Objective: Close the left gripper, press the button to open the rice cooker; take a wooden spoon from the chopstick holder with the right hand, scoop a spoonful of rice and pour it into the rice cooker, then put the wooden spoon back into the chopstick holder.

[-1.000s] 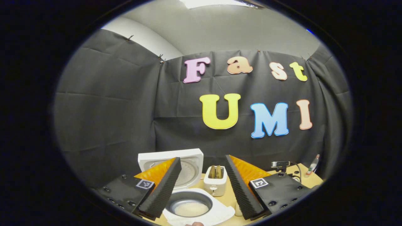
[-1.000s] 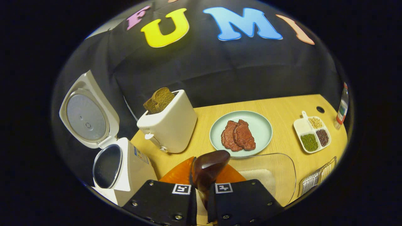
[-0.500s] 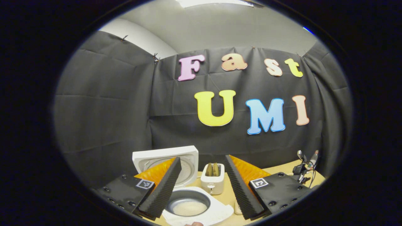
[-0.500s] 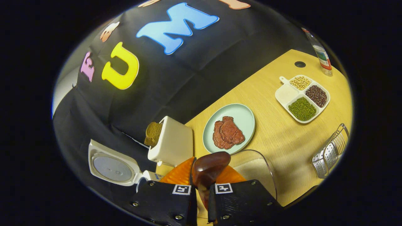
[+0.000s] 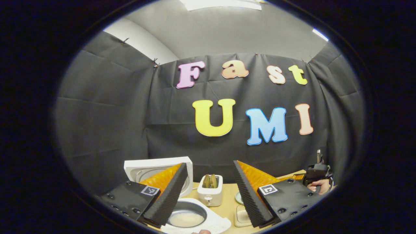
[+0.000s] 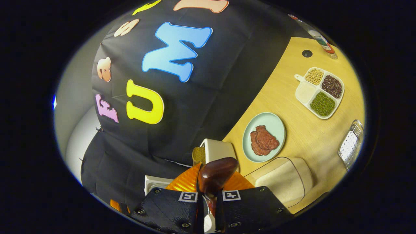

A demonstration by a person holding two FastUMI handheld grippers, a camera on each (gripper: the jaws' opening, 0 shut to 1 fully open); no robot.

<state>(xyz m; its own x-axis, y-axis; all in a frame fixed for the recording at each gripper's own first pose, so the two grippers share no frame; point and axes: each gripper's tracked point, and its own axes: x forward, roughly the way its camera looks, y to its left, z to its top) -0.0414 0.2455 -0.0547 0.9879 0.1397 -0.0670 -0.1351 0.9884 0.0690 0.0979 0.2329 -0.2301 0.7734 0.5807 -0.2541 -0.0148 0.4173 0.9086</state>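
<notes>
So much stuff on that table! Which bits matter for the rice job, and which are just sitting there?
Part of the job:
rice cooker
wooden spoon
rice dish
metal holder

Just lying about:
toaster
plate of meat
bean tray
bottle

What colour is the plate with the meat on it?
The plate is pale mint green, with reddish-brown meat on it. It shows best in the right gripper view.

In the right gripper view, plate [image 6: 275,122] lies between toaster [image 6: 218,150] and divided dish [image 6: 319,92].
</notes>
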